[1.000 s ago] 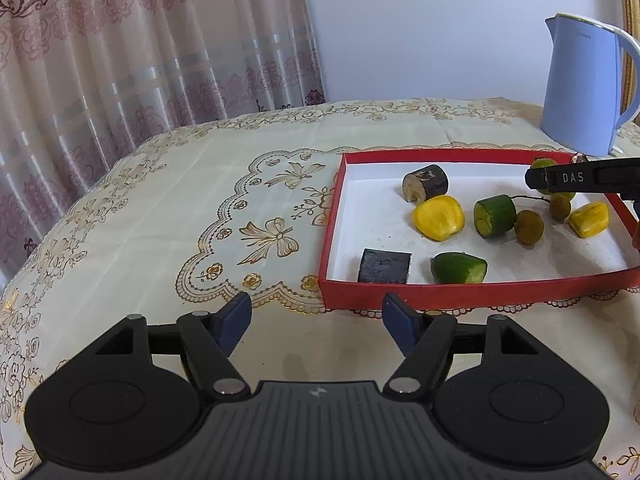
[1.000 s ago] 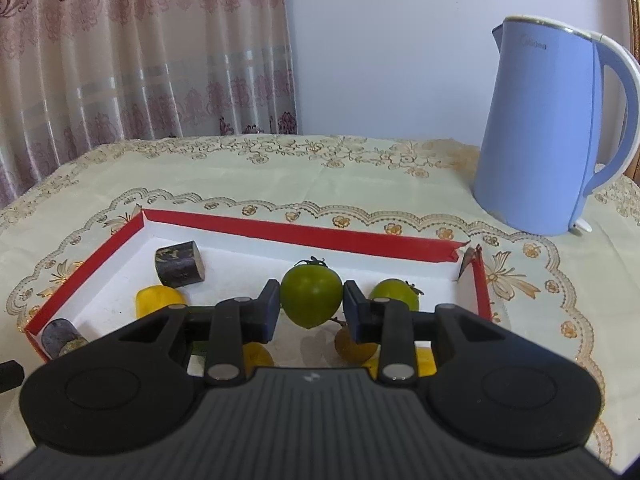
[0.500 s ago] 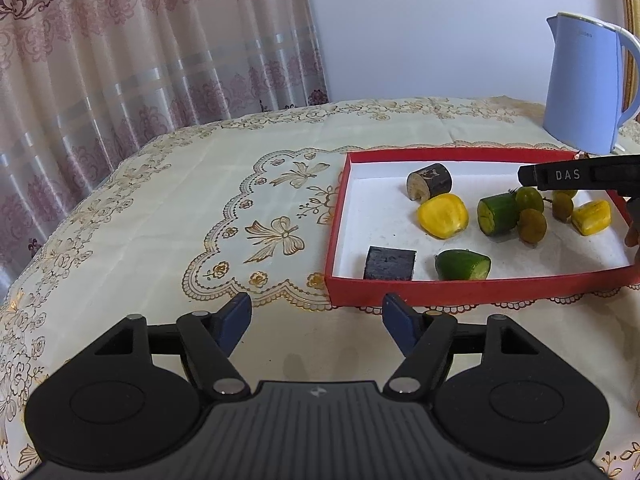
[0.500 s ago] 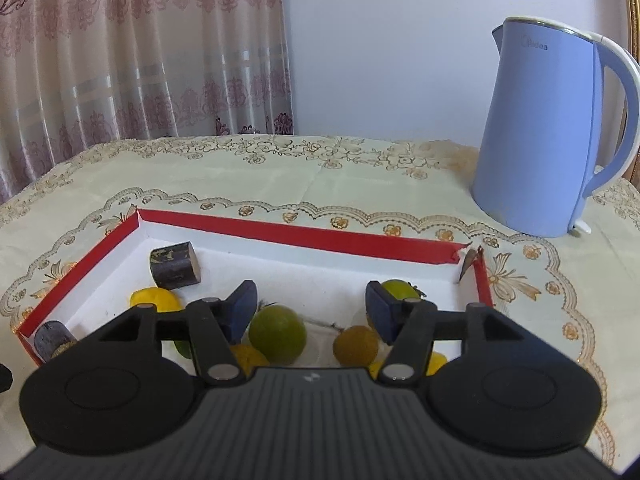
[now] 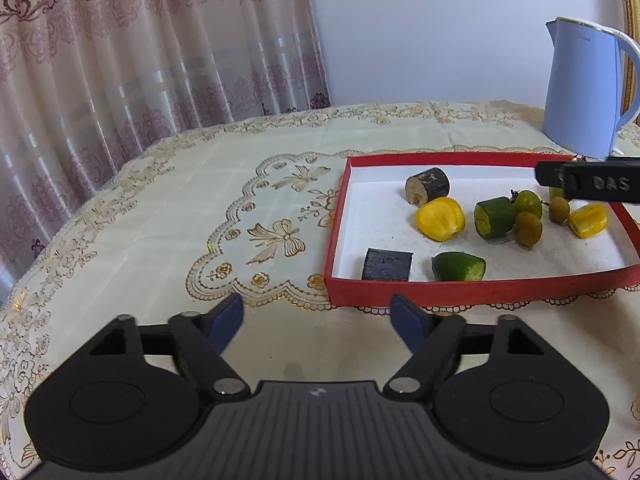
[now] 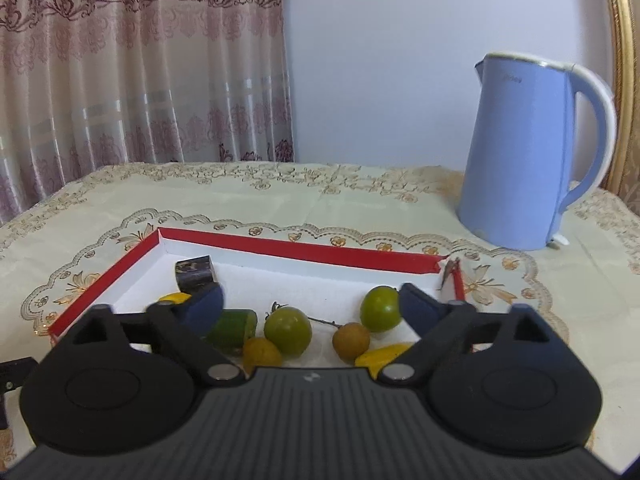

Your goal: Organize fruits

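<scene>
Red tray (image 5: pixel 472 290) of cut fruit (yellow, green), left gripper (image 5: pixel 318 318) opening, empty, blue kettle (image 5: pixel 580 92) behind

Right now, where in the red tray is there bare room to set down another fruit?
Free: the white floor along the red tray's left wall, between the dark log piece and the dark block. Also free: the near right corner, past the cut cucumber piece. Crowded: the cluster around the green round fruit.

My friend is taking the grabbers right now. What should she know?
Left gripper: jaws opening, nothing between them, over the tablecloth in front of the red tray.
Right gripper: jaws opening over the tray, holding nothing; a green fruit lies free below.
Done: every fruit piece in view sits in the tray.
Left: nothing visible outside the tray; I can't tell if more sorting is wanted.
</scene>
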The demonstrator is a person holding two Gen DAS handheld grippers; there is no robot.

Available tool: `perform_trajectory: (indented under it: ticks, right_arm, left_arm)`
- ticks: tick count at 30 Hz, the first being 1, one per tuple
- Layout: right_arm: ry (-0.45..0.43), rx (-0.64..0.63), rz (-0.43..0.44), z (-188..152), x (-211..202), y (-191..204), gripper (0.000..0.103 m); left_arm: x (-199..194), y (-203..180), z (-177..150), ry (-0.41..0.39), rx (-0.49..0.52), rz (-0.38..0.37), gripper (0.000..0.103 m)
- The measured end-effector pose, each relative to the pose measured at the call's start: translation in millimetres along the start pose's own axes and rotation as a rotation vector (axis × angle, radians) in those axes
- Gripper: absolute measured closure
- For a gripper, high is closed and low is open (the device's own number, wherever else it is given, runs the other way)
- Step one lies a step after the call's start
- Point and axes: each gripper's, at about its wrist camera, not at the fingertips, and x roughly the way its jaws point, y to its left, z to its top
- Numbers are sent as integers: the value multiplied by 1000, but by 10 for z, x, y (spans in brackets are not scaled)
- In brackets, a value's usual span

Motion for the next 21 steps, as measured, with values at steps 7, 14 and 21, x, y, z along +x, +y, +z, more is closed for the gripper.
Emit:
perform_trajectory:
  ticks: [7,14,21]
  right_arm:
    - [13,80,12,-87,-281,-58,0]
    - [37,215,22,-268,-501,-160,0]
    - [-37,88,-84,-477,-805,33,0]
  left_arm:
    - [-52,-22,-8,-7,0,-9,20]
    - [-77,-63,-21,-3,0,-35,20]
    - [-69,-106,-52,15,-21,-93,19]
